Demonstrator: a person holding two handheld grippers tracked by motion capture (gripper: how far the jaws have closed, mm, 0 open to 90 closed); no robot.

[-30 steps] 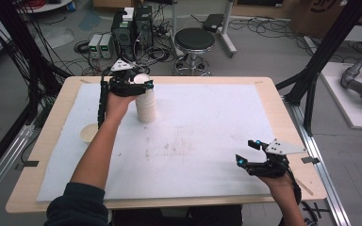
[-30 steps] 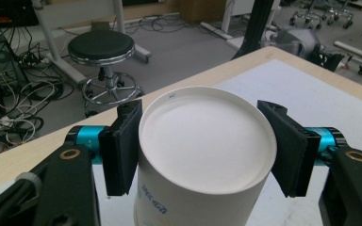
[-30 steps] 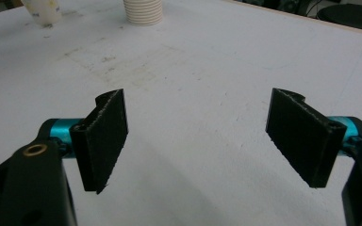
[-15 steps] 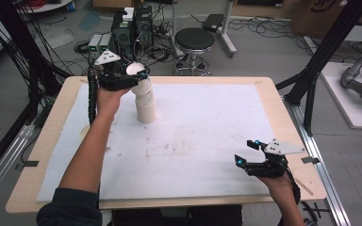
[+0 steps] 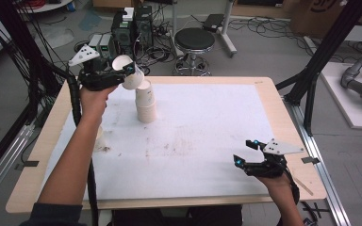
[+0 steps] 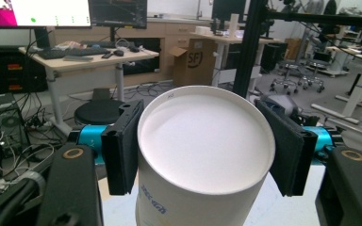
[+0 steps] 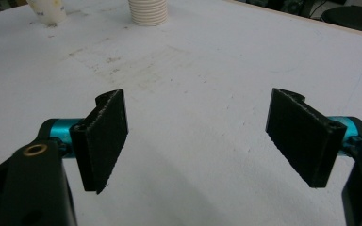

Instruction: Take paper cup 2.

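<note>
1 white paper cup [image 6: 202,155] was clamped between the pads of the left hand-held gripper [image 5: 122,75], tilted above the cup stack [image 5: 145,103] on the worktop [image 5: 207,122]. The right hand-held gripper [image 7: 198,136] was held released, empty, near the worktop's front edge.

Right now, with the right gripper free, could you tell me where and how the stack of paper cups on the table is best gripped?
Grip the stack of paper cups across its sidewall just below the top rim, coming in level from its open right side. It stands upright and round, so the right gripper, jaws open, can probably straddle it.
</note>
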